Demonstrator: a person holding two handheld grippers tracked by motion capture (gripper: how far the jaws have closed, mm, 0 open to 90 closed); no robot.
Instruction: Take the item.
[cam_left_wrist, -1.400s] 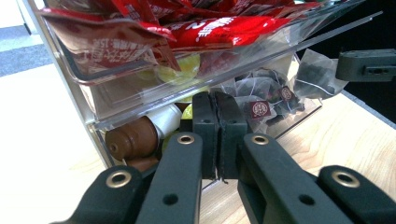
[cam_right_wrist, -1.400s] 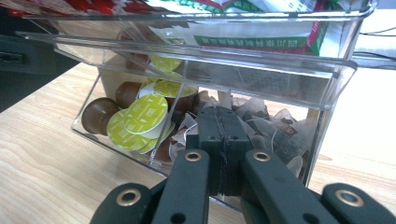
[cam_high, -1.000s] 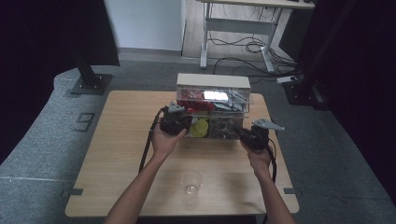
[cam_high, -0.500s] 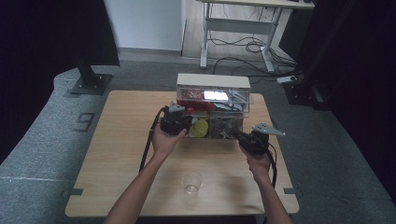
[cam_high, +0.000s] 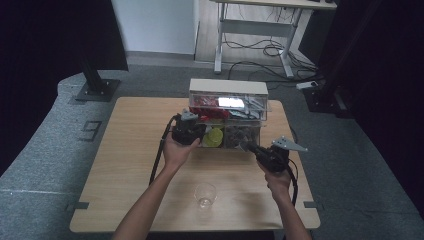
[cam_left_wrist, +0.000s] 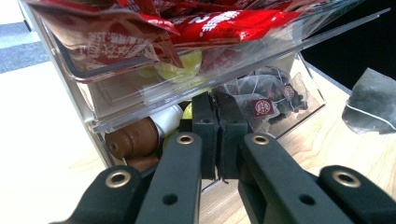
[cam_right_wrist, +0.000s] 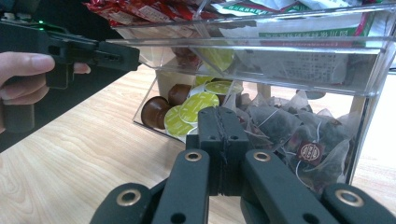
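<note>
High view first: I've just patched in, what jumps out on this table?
A clear plastic organizer stands at the table's far middle, red packets in its top tray, coffee pods and tea bags in the open drawer below. Both claws, left and right, sit shut at that drawer's front. A clear cup stands alone near the front edge.

right gripper (cam_high: 248, 147): drawn back from the organizer (cam_high: 227, 112) front toward 5 o'clock, now just off its lower right drawer | right hand (cam_high: 276, 176): lower on the table, nearer the person | right jaws: pressed together, nothing between them
</note>
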